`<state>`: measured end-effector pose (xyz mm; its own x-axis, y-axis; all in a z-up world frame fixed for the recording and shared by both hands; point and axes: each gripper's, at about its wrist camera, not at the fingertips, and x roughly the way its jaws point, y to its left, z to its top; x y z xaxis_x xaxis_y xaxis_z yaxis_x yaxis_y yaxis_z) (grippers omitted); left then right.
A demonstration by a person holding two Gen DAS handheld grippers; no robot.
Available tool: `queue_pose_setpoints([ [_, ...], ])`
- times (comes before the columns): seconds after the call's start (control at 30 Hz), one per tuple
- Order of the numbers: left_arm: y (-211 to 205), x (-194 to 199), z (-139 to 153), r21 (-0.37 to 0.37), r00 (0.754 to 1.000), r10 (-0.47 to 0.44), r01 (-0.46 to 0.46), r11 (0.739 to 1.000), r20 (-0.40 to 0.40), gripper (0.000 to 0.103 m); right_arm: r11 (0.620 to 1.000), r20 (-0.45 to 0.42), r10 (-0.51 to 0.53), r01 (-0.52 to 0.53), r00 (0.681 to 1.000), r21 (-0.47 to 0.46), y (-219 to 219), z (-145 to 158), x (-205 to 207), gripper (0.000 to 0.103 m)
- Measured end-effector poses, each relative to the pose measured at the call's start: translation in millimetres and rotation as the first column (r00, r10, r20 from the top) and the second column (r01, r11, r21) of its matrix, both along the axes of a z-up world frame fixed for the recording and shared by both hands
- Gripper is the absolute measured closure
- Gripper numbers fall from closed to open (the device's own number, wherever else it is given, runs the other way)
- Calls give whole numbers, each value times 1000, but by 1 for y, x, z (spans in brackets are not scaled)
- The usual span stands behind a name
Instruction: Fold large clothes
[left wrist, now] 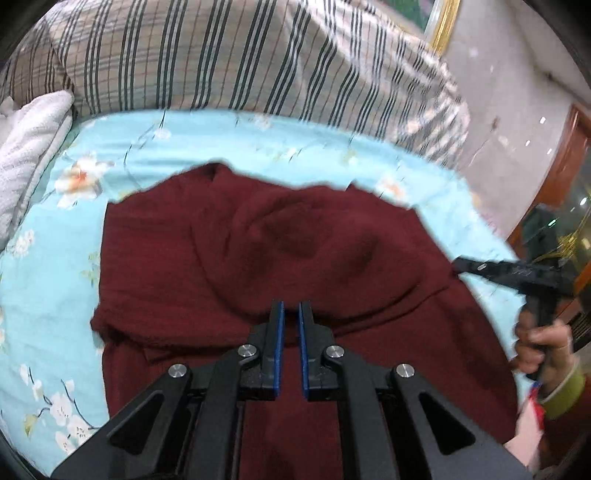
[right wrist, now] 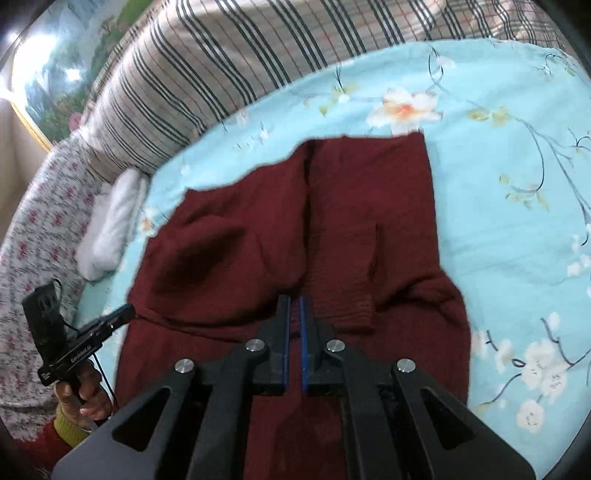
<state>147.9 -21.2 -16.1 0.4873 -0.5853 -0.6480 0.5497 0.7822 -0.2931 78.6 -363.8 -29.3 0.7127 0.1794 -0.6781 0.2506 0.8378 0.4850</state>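
A dark red knit sweater (left wrist: 280, 251) lies spread on a light blue floral bed sheet (left wrist: 229, 140), with a sleeve folded across it; its ribbed cuff (right wrist: 360, 308) shows in the right wrist view, as does the sweater body (right wrist: 332, 206). My left gripper (left wrist: 290, 306) hovers over the sweater's middle, jaws nearly shut with a narrow gap and nothing between them. My right gripper (right wrist: 294, 301) hovers above the sweater too, jaws nearly shut and empty. Each gripper shows in the other's view: the right one at the sweater's right edge (left wrist: 461, 266), the left one at its left edge (right wrist: 127, 314).
A striped plaid quilt (left wrist: 229, 55) is piled along the far side of the bed. A white towel (right wrist: 110, 229) lies at the left by a floral cover (right wrist: 40, 236). A wall, gold picture frame (left wrist: 443, 26) and wooden cabinet (left wrist: 569, 162) stand beyond the bed.
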Motion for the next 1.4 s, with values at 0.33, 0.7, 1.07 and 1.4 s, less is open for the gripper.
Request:
queue_pose_setpoints([
  [0.33,-44,42,-13,-4,997,-52,51,999,-50,84,997,-65,-69,72,996,40,-9,-12,73,48],
  [0.7,-33,43,-62,65,989,-26,36,997,-143,84,994,-180,-105,96,978,-58,-8,-16,67,88],
  [1.07,-27,39,-59,72,990,-5,15,997,-140,84,999,-206,-32,34,978,2,20,-45,75,86],
  [1.4,62,-27,-43,54,981,141,-134,989,-137,49,995,-22,-77,78,997,62,23,8,-28,59],
])
